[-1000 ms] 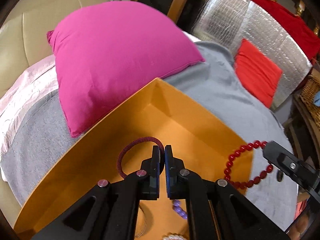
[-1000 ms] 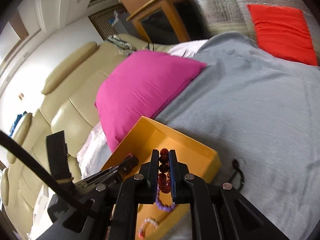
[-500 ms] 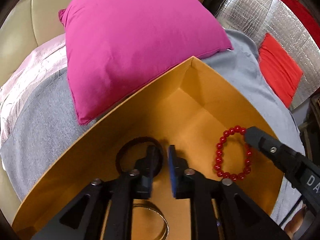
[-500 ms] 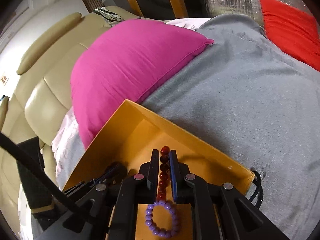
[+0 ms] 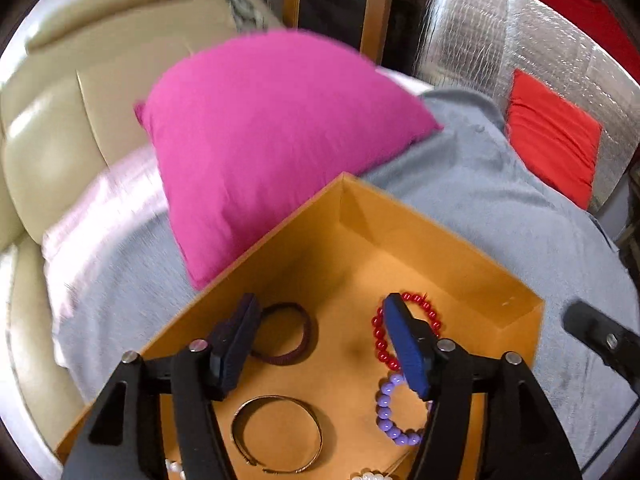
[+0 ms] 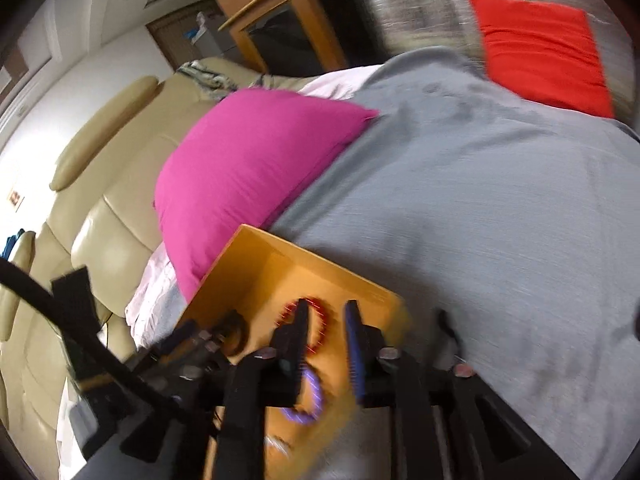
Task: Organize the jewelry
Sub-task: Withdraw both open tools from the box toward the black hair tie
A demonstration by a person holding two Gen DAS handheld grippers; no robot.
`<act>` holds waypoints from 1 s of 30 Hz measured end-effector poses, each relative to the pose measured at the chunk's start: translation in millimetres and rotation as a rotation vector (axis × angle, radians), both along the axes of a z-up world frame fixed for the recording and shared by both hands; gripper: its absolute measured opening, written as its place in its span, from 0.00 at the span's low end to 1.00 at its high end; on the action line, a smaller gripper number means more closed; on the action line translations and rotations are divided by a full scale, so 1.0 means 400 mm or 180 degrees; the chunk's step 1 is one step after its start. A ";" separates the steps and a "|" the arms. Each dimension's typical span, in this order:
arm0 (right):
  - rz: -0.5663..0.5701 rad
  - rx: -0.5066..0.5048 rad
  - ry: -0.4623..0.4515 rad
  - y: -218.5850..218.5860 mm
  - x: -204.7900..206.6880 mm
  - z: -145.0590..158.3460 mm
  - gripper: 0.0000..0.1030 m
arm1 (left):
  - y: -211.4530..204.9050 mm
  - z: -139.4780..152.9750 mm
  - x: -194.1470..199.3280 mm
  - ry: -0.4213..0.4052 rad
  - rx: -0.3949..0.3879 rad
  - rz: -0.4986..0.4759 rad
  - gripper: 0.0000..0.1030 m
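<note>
Both tongs have just released their loads into the orange box (image 5: pixel 432 248). The left tongs (image 5: pixel 320 332), which were clamped on the dark red woven bracelet (image 5: pixel 286 334) a second ago, are now opening, with nothing between the jaws; that bracelet lies flat on the box floor. The right tongs (image 6: pixel 326 340), previously clamped on the red bead bracelet (image 5: pixel 404 330), are also opening and empty; the bracelet now rests on the box floor beside the purple bead bracelet (image 5: pixel 394 410) and the gold bangle (image 5: pixel 278 434). The box sits on the grey blanket (image 5: pixel 500 208), touching the pink cushion (image 5: pixel 264 140). Judgement: two more items are stowed. In the right view a small dark item (image 6: pixel 446 322) lies on the blanket just outside the box and probably remains to be collected.
</note>
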State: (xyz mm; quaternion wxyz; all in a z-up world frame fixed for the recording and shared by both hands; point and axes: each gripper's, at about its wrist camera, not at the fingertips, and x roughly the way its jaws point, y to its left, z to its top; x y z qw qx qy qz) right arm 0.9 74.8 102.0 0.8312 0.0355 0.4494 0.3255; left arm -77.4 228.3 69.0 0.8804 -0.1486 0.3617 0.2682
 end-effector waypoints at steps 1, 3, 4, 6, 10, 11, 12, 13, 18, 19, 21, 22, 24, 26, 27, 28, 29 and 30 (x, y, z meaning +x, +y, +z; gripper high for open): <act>-0.0046 -0.0005 -0.0007 -0.031 -0.005 0.006 0.39 | -0.020 0.019 -0.009 -0.0052 0.0114 -0.0002 0.67; -0.0203 -0.0006 -0.0083 -0.116 -0.021 0.023 0.43 | -0.063 0.051 -0.026 -0.0151 0.0313 -0.0075 0.70; -0.0265 -0.0005 -0.0105 -0.159 -0.028 0.031 0.43 | -0.086 0.068 -0.031 -0.0195 0.0415 -0.0114 0.71; -0.0423 -0.0009 -0.0121 -0.258 -0.041 0.040 0.43 | -0.135 0.093 -0.042 -0.0272 0.0601 -0.0208 0.73; -0.0775 0.0009 -0.0119 -0.444 -0.055 0.045 0.43 | -0.234 0.123 -0.046 -0.0379 0.0877 -0.0535 0.78; -0.0887 0.0044 -0.0090 -0.496 -0.059 0.038 0.43 | -0.250 0.125 -0.043 -0.0370 0.0921 -0.0577 0.78; -0.0948 0.0070 -0.0074 -0.527 -0.060 0.033 0.43 | -0.271 0.124 -0.040 -0.0344 0.0991 -0.0640 0.78; -0.1017 0.0098 -0.0057 -0.565 -0.062 0.023 0.43 | -0.287 0.123 -0.039 -0.0321 0.1036 -0.0680 0.78; -0.1287 0.0269 0.0100 -0.676 -0.068 -0.044 0.42 | -0.367 0.101 -0.020 -0.0209 0.1290 -0.0968 0.78; -0.1293 0.0234 0.0128 -0.679 -0.063 -0.049 0.42 | -0.383 0.097 -0.014 -0.0185 0.1316 -0.1031 0.78; -0.1282 0.0227 0.0086 -0.687 -0.064 -0.046 0.42 | -0.407 0.085 -0.006 -0.0130 0.1338 -0.1104 0.78; -0.1300 0.0237 0.0071 -0.695 -0.063 -0.043 0.42 | -0.422 0.083 -0.004 -0.0114 0.1328 -0.1140 0.78; -0.1358 0.0257 0.0074 -0.717 -0.053 -0.044 0.42 | -0.438 0.069 0.004 -0.0084 0.1222 -0.1295 0.78; -0.1458 0.0319 0.0131 -0.743 -0.045 -0.056 0.43 | -0.440 0.056 0.013 -0.0039 0.1004 -0.1427 0.78; -0.1489 0.0350 0.0173 -0.753 -0.040 -0.064 0.42 | -0.436 0.053 0.018 -0.0027 0.0885 -0.1476 0.78; -0.1506 0.0348 0.0196 -0.759 -0.037 -0.070 0.42 | -0.432 0.050 0.020 -0.0032 0.0777 -0.1518 0.78; -0.1523 0.0323 0.0201 -0.761 -0.035 -0.075 0.42 | -0.432 0.047 0.022 -0.0040 0.0706 -0.1554 0.78; -0.1528 0.0302 0.0207 -0.762 -0.033 -0.079 0.42 | -0.427 0.046 0.023 -0.0056 0.0609 -0.1608 0.78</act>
